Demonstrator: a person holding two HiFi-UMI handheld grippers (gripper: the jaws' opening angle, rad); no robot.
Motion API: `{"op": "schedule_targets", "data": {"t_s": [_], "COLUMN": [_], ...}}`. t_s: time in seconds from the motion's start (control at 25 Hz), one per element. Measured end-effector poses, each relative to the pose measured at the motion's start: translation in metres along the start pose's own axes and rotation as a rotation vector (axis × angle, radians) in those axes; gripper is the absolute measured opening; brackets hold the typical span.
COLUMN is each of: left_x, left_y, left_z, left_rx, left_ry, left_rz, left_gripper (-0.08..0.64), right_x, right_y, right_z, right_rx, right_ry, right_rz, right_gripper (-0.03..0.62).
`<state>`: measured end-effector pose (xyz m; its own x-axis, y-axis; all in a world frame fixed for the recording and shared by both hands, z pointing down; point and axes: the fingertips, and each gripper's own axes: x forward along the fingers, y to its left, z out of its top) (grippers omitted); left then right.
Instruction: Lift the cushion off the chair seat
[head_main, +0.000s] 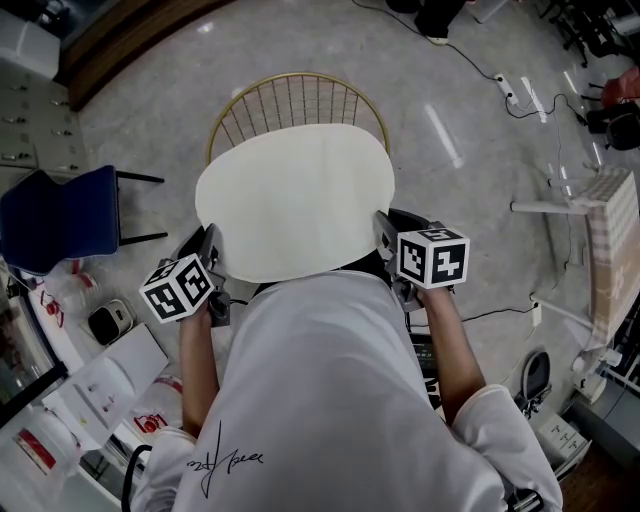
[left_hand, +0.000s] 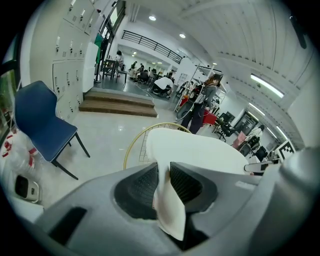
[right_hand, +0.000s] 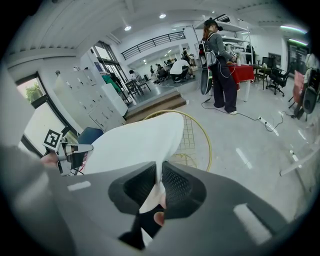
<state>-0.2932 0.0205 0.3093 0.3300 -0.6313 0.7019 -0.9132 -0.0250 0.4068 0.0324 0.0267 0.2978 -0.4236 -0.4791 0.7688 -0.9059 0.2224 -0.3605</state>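
Chair in blue (head_main: 60, 215) stands at the left edge of the head view. Just left of centre we see the left gripper (head_main: 212, 248), and in its own view both pads are clamped on a pinched fold of pale fabric. That fabric is the cushion (head_main: 295, 200), cream and oval. It fills the middle of the frame, stretched between the two grippers, and hides the seat of the gold wire chair (head_main: 295, 98). Whether it touches the seat we cannot tell. Just right of centre, the right gripper (head_main: 384, 232) is likewise closed on the cushion's edge.
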Motion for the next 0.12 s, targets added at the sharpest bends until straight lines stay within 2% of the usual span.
{"op": "schedule_targets", "data": {"t_s": [0.12], "left_x": [-0.0012], "left_y": [0.0013], "left_z": [-0.0017], "left_rx": [0.0], "left_ry": [-0.001], "left_rz": [0.0], "left_gripper": [0.077], "right_x": [0.0004], "right_y": [0.0017], "right_z": [-0.0026], "right_rx": [-0.001], "right_ry": [0.0], "right_rz": [-0.001], "right_gripper": [0.049]}}
